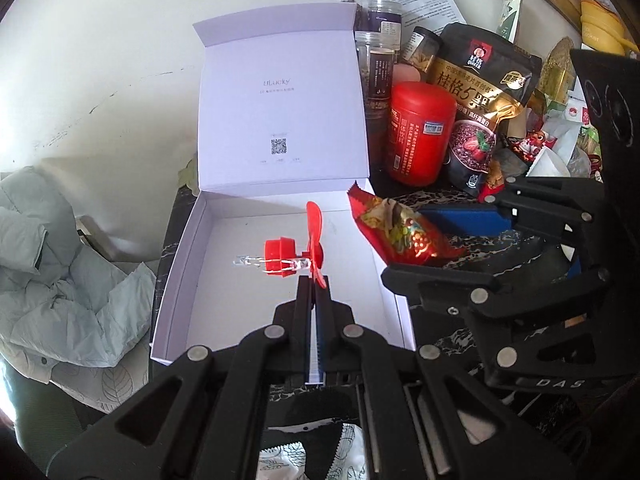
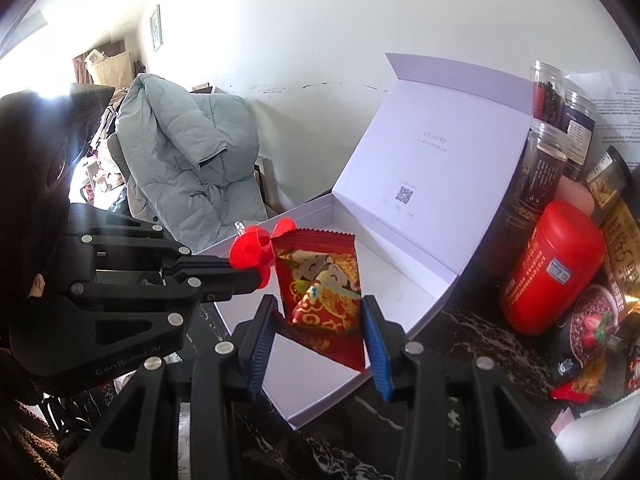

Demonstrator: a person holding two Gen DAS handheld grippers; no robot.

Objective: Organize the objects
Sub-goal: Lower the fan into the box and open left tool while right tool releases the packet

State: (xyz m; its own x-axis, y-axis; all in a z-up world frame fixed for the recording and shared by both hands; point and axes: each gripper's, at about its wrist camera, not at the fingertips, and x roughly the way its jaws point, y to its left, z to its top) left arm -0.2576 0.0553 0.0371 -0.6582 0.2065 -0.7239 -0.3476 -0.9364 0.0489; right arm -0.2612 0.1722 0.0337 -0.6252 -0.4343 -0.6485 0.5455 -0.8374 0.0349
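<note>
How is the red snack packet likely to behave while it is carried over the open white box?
The red snack packet looks light and soft: its foil creases between the right hand-held gripper pads. Its glossy film may be slippery. Its free upper end stands unsupported, so it could flop or swing above the white box.

My right claw (image 2: 318,340) covers the snack packet's (image 2: 320,280) lower edge. The small print under the box lid (image 1: 280,120) is too fine for me to read. The jars (image 1: 380,60) stand half hidden behind that lid, and the paper sheet (image 2: 616,108) runs off the frame.
</note>
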